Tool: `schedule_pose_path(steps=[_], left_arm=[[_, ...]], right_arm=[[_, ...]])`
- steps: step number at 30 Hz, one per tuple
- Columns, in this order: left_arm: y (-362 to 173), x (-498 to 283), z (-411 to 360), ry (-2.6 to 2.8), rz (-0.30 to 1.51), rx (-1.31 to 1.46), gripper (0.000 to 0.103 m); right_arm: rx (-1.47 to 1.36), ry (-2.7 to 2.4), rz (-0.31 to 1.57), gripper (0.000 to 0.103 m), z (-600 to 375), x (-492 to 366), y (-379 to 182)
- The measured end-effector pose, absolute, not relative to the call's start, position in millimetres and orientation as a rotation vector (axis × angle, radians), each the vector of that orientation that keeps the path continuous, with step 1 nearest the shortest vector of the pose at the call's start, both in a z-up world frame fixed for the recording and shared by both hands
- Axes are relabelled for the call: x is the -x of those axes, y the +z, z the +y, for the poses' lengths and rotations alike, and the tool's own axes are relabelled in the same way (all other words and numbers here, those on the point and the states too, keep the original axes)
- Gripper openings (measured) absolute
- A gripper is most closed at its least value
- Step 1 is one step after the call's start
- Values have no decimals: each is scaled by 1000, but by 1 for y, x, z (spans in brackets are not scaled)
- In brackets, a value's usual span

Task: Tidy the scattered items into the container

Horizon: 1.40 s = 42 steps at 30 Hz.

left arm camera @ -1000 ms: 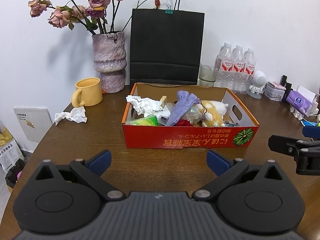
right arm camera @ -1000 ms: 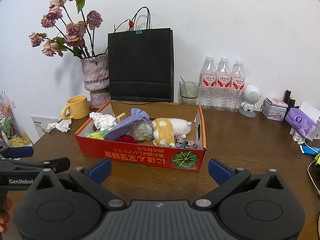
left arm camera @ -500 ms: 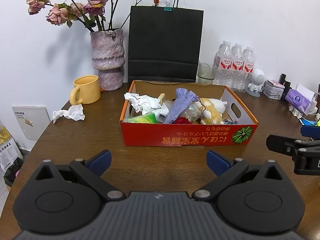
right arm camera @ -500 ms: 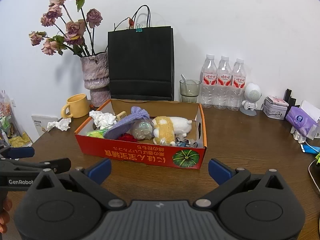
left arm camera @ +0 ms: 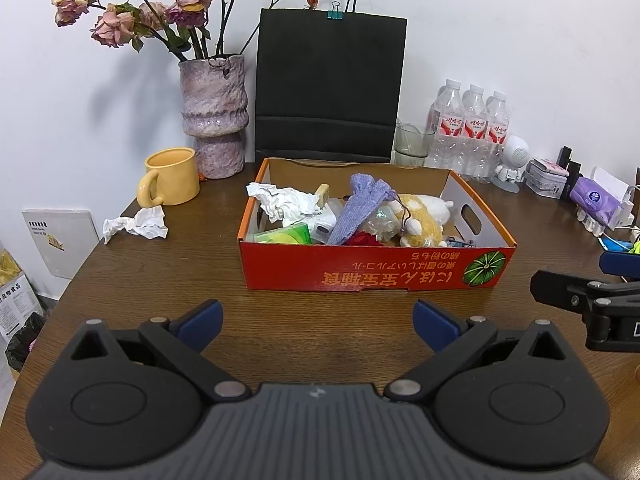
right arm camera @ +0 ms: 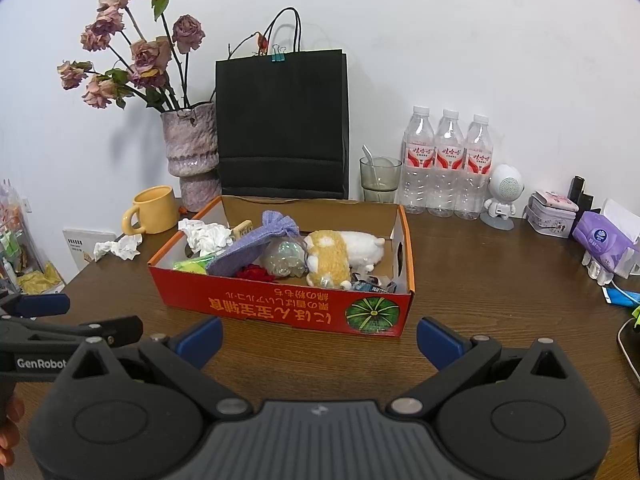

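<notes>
Over the last second my view from the left claw (left arm camera: 316,320) has barely shifted: I have drifted back and up a touch, so the red cardboard box with the green melon print (left arm camera: 372,276) sits slightly lower and farther off. Nothing on the brown wooden table (left arm camera: 168,280) has moved. I read that as a pause between picks, not progress. Both claws are spread wide and carry nothing; the right claw (right arm camera: 320,338) hangs in front of the box, as does the left.

The box already holds white crumpled paper, a lilac knitted pouch (left arm camera: 360,210), a yellow-and-white plush toy (left arm camera: 420,218) and small oddments. One stray piece seems left outside: the crumpled white tissue (left arm camera: 136,226) lying on the table just in front of the yellow ceramic mug (left arm camera: 172,182), well to the left of the box.

That tissue is stretched roughly left to right, its longer axis running across my left view, with a thin tail pointing to the table's left edge. I judge the left claw is better placed to take it, closing across the short way.
</notes>
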<state>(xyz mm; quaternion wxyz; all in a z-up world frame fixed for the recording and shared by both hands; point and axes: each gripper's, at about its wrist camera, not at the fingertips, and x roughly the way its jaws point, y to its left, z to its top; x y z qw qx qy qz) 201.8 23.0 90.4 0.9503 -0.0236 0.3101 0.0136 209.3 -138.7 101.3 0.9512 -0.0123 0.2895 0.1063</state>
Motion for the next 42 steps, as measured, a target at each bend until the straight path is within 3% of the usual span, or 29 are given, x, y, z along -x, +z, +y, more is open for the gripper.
schedule_pose_path(steps=[42], left_arm=[[87, -201, 24, 22, 640, 47, 103]], right_arm=[[33, 220, 597, 103, -139, -210, 97]])
